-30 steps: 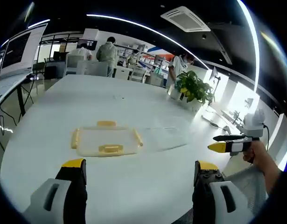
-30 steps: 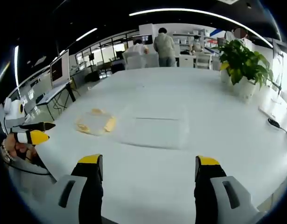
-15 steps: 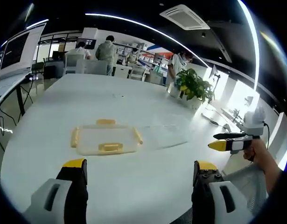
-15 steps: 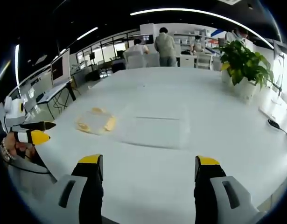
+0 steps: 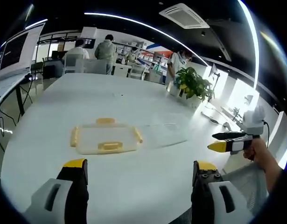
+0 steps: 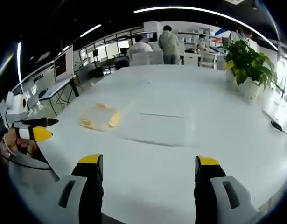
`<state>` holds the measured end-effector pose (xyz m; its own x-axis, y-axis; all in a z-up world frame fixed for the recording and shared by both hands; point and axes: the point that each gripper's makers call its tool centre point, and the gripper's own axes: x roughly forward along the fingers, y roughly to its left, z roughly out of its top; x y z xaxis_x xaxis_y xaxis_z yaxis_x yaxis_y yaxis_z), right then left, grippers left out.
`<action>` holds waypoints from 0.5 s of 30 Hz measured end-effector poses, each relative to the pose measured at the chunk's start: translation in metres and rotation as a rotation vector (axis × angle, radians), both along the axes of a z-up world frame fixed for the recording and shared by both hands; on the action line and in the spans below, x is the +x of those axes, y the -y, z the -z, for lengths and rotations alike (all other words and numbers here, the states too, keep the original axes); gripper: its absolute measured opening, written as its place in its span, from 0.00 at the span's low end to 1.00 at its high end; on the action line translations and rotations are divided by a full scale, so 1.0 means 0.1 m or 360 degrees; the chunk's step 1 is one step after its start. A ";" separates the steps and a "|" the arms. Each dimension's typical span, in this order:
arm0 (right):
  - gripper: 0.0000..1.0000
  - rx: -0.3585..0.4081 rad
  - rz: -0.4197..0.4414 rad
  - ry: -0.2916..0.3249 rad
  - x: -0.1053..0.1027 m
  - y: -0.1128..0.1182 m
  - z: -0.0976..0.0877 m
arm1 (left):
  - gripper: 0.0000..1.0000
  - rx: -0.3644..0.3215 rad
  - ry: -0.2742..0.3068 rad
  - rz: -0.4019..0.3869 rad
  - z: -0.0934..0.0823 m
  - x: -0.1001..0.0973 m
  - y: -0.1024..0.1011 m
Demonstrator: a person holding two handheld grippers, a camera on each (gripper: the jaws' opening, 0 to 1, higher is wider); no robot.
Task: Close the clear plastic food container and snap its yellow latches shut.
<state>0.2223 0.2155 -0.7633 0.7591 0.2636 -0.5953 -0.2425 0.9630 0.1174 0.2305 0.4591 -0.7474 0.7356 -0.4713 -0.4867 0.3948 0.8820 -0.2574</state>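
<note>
Lying on white table (image 5: 134,182): yellow-latched lid (image 5: 106,139), beside barely discernible clear container (image 6: 155,129); left gripper (image 5: 136,169), right gripper (image 6: 145,163) spread wide, holding nothing.

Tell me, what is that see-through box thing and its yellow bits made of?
The lid with yellow latches looks like clear, slightly cloudy plastic: the white table shows through it. Its latches look like solid, matte yellow plastic. The container base beside it seems glossy clear plastic, nearly invisible apart from faint edges. That's judged by look only.
</note>
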 end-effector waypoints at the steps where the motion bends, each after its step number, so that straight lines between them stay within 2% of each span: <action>1: 0.78 -0.0001 -0.0043 -0.0027 -0.02 -0.05 0.04 | 0.90 -0.0001 -0.0001 0.0000 0.00 0.00 0.00; 6: 0.78 -0.0027 -0.0264 -0.0118 -0.14 -0.31 0.16 | 0.89 0.0006 -0.0005 0.0008 0.01 -0.01 0.00; 8: 0.77 -0.0086 -0.0321 -0.0134 -0.17 -0.35 0.20 | 0.89 0.0010 -0.0005 0.0009 0.01 -0.01 0.00; 11: 0.77 -0.0123 -0.0332 -0.0149 -0.19 -0.35 0.24 | 0.89 0.0010 -0.0008 0.0006 0.01 -0.01 0.00; 15: 0.77 -0.0096 -0.0337 -0.0154 -0.19 -0.35 0.23 | 0.89 0.0017 -0.0008 0.0008 0.02 -0.01 0.00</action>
